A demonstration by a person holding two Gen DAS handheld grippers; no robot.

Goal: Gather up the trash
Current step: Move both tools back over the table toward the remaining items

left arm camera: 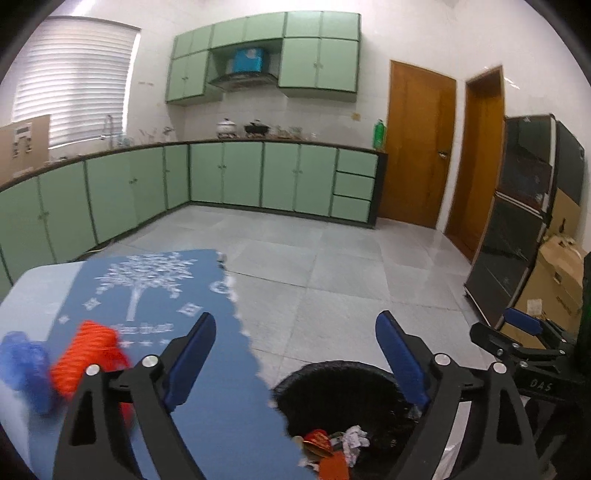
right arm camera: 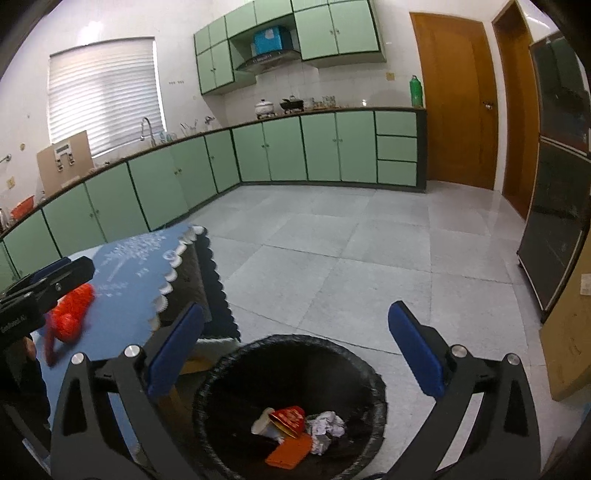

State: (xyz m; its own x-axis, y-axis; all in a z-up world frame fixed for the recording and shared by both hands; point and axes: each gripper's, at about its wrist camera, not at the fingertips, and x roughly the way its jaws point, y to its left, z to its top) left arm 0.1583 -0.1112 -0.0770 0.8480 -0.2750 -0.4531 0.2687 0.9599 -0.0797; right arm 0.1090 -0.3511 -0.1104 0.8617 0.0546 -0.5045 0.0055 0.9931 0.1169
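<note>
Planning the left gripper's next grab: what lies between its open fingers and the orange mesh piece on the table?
Only bare blue tablecloth, by the left wrist view. The orange mesh piece sits just left of the left gripper.

We are in a home kitchen: green base cabinets (right arm camera: 284,151) run along the far and left walls under a dark countertop, with wall cabinets (right arm camera: 332,29) and a range hood (right arm camera: 267,61) above pots (right arm camera: 264,108) on the stove, a sink faucet (right arm camera: 147,129) by the blinded window (right arm camera: 105,96), and a grey tiled floor (right arm camera: 332,240).

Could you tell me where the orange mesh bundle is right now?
The orange mesh bundle lies on the blue tablecloth, low left in both views, beside a blue crumpled piece.
</note>
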